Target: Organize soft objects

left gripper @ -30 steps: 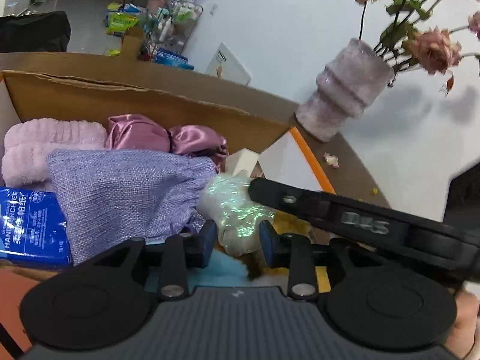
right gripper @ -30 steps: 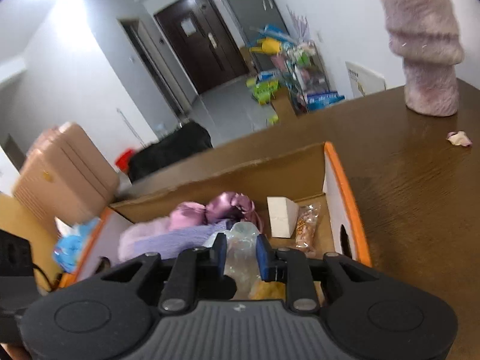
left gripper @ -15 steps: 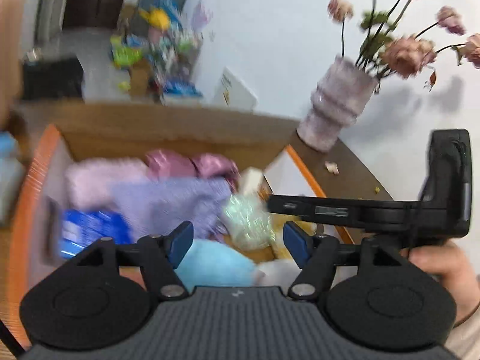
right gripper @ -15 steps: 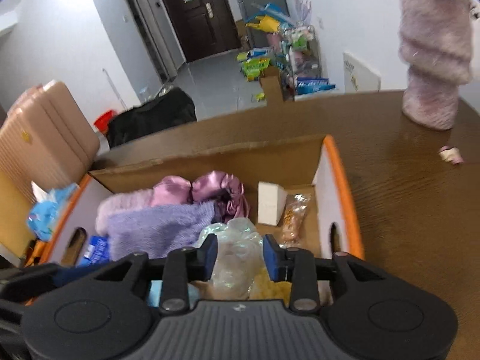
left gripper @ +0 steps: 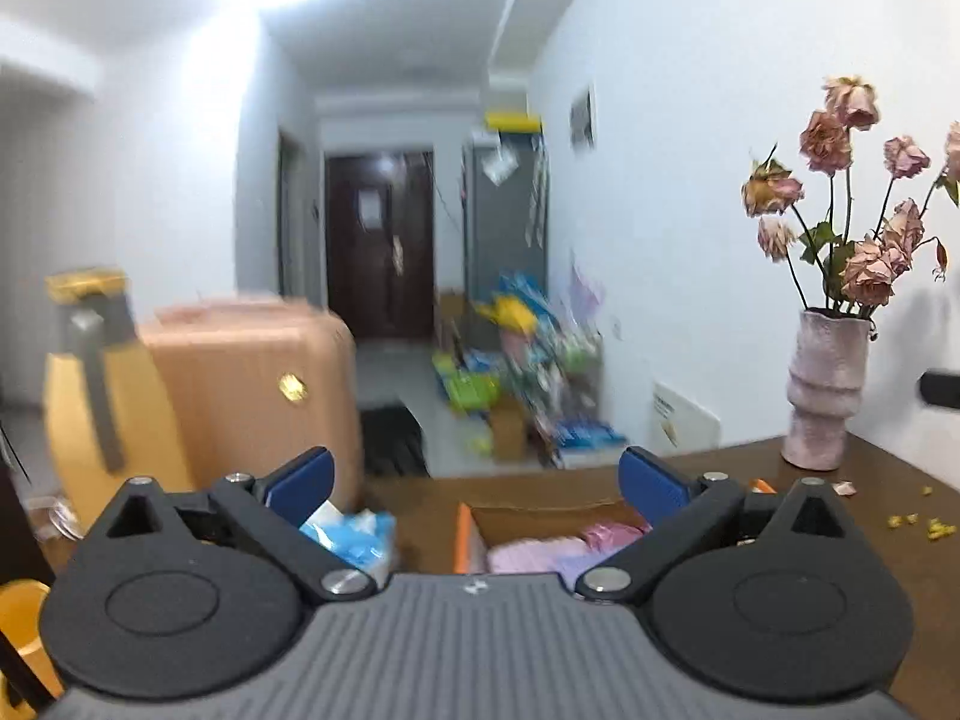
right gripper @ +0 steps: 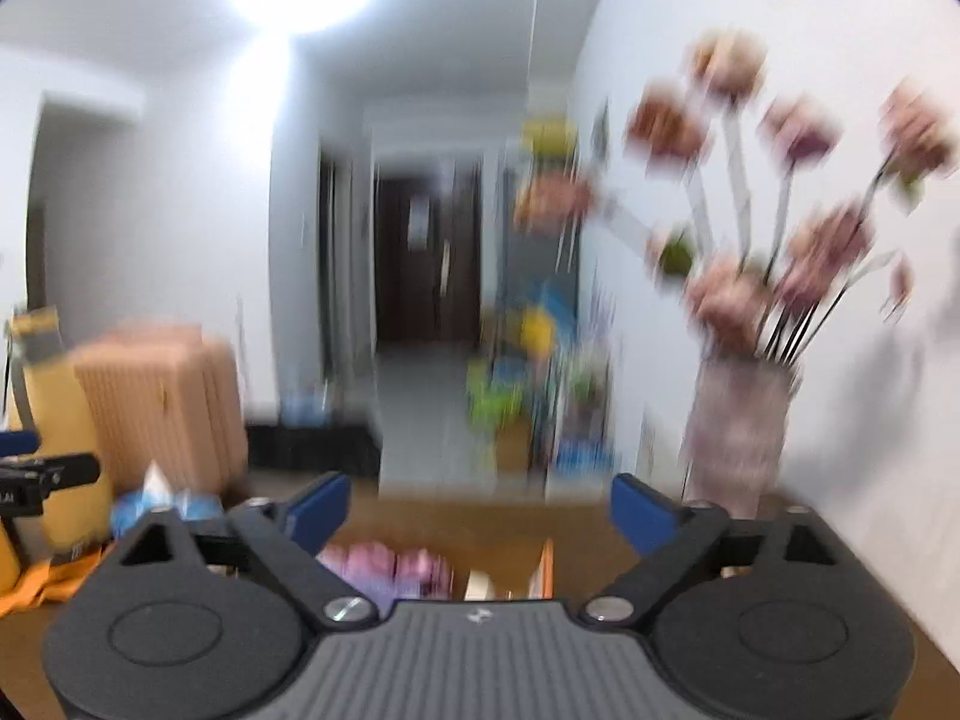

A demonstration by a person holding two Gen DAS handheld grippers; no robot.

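Note:
My left gripper (left gripper: 474,483) is open wide and empty, raised and level above the near side of the cardboard box (left gripper: 540,510). Pink soft items (left gripper: 540,552) show inside the box, mostly hidden behind the gripper body. My right gripper (right gripper: 477,507) is open wide and empty, also raised above the box (right gripper: 545,564). Pink soft items (right gripper: 384,567) lie in the box below it. The right wrist view is blurred by motion.
A pink vase of dried flowers (left gripper: 825,390) stands at the table's far right. A blue plastic pack (left gripper: 354,531) lies left of the box. A yellow jug (left gripper: 102,396) and a peach suitcase (left gripper: 258,396) stand on the left. Small crumbs (left gripper: 918,522) dot the brown table.
Both grippers opened, let go of the iridescent bag in the box, and pulled up and back. The views tilted from the box's inside to the room.

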